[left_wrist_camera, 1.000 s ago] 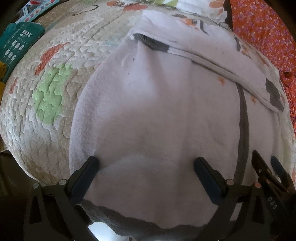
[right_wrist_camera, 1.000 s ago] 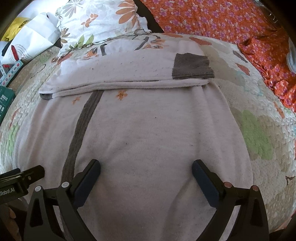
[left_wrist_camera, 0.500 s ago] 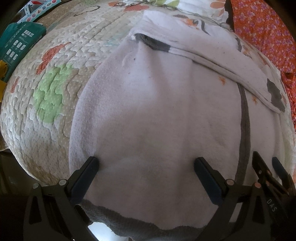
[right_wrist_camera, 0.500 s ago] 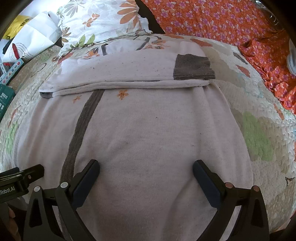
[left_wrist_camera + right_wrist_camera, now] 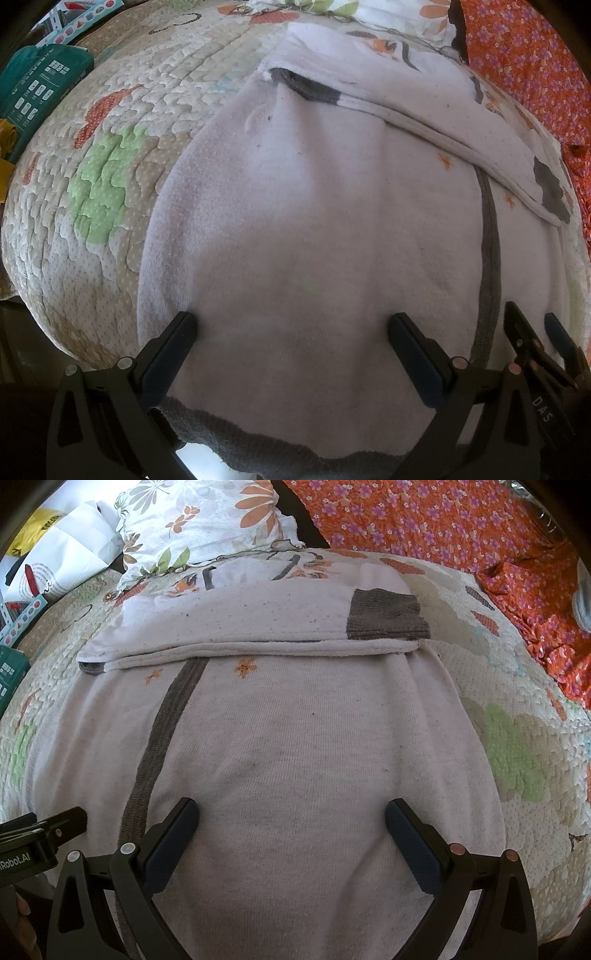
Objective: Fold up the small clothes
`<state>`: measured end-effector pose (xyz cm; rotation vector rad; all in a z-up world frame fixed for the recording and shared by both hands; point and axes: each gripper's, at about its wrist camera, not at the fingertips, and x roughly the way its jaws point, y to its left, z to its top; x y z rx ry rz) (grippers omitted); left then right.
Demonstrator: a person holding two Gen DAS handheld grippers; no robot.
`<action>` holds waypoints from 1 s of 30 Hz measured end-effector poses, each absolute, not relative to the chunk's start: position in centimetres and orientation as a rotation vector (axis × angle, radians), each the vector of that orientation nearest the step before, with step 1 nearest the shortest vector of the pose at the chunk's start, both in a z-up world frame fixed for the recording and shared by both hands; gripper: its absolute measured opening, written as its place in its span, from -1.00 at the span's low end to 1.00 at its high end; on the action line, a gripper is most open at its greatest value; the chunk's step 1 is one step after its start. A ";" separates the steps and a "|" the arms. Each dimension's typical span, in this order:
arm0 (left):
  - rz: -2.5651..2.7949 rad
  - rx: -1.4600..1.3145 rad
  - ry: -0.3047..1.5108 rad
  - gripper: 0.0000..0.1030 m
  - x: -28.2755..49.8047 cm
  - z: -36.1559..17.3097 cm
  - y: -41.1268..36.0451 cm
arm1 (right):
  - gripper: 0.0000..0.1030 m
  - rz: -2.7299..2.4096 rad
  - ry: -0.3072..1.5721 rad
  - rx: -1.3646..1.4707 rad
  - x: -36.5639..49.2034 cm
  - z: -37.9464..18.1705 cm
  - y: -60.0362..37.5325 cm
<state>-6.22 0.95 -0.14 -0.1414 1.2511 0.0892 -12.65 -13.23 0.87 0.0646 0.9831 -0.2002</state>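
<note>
A small white garment (image 5: 314, 229) with grey trim lies flat on a quilted bed; it also fills the right wrist view (image 5: 295, 746). Its sleeves are folded across the far end, showing a grey cuff (image 5: 386, 614) and another grey cuff (image 5: 310, 88). A grey stripe (image 5: 162, 731) runs lengthwise. My left gripper (image 5: 291, 332) is open, low over the near left part by the grey hem (image 5: 280, 450). My right gripper (image 5: 291, 812) is open over the near right part. The right gripper also shows at the edge of the left wrist view (image 5: 535, 339).
The quilt (image 5: 92, 192) has green and orange patches and drops off at the left. A floral pillow (image 5: 207, 520) and an orange flowered cloth (image 5: 461, 528) lie beyond the garment. A teal box (image 5: 37, 88) and a white bag (image 5: 62, 557) lie off to the left.
Both grippers have stayed open and nearly in place; the views shift only very slightly. The garment has not moved.
</note>
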 end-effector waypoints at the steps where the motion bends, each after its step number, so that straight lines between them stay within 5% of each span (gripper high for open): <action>1: 0.089 -0.142 1.251 1.00 -6.2 -0.1 1.0 | 1.00 -0.200 0.983 0.064 -12.7 0.9 -13.2; 30: 0.088 -0.141 1.239 1.00 -6.3 -0.1 0.9 | 1.00 -0.202 0.979 0.055 -12.7 0.9 -13.1</action>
